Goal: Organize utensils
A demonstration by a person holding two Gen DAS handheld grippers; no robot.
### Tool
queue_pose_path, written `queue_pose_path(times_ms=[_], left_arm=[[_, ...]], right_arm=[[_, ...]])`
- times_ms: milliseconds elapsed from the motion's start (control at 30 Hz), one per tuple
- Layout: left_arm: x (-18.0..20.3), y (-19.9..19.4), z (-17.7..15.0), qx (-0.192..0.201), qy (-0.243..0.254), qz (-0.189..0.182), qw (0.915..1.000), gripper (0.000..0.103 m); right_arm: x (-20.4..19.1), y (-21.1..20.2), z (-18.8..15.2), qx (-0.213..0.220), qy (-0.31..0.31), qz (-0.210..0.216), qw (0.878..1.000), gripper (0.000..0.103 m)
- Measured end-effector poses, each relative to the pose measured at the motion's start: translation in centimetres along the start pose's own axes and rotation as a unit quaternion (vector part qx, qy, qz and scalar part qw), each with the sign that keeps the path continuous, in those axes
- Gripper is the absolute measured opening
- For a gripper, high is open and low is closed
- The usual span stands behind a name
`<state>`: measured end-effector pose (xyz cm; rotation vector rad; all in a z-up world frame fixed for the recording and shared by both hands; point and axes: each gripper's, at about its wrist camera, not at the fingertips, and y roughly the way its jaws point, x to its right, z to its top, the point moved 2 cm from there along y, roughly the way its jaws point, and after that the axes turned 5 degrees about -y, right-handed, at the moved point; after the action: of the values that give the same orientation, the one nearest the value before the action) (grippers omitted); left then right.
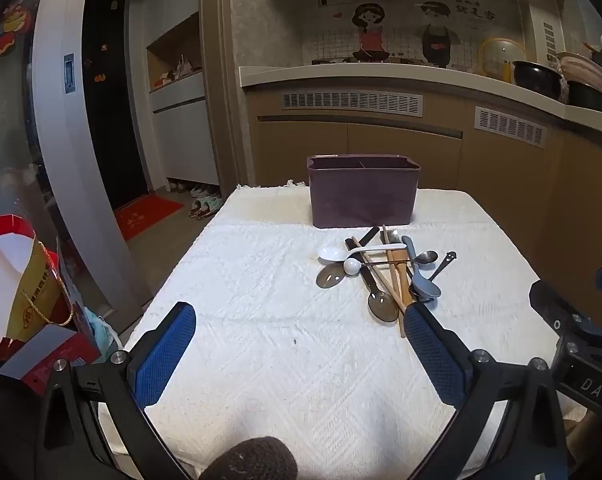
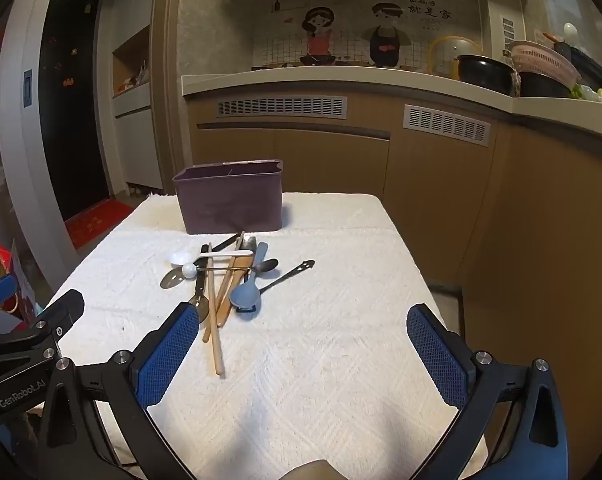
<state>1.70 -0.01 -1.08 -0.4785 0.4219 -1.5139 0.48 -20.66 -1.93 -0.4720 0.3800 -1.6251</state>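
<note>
A pile of utensils (image 1: 381,270) lies on the white cloth in front of a dark purple holder (image 1: 363,190): a white spoon (image 1: 333,253), wooden chopsticks (image 1: 395,276), a grey-blue spoon (image 1: 425,286), dark translucent spoons and a metal spoon. In the right wrist view the pile (image 2: 229,276) sits left of centre, below the holder (image 2: 231,200). My left gripper (image 1: 299,322) is open and empty, near the pile's front end. My right gripper (image 2: 303,322) is open and empty, right of the pile.
The table (image 1: 261,360) is covered by a white textured cloth. Brown kitchen cabinets and a counter (image 1: 421,76) with pots stand behind. Red and yellow boxes (image 1: 25,300) sit left of the table. The right gripper shows at the right edge of the left wrist view (image 1: 573,332).
</note>
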Motion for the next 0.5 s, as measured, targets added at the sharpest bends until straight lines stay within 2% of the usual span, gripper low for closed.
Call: queue_pose_path(times_ms=[500], left_arm=[[0.44, -0.16, -0.29, -0.002, 0.009, -0.009, 0.9999, 0.103]], right_arm=[[-0.30, -0.15, -0.30, -0.003, -0.013, 0.001, 1.000, 0.103]])
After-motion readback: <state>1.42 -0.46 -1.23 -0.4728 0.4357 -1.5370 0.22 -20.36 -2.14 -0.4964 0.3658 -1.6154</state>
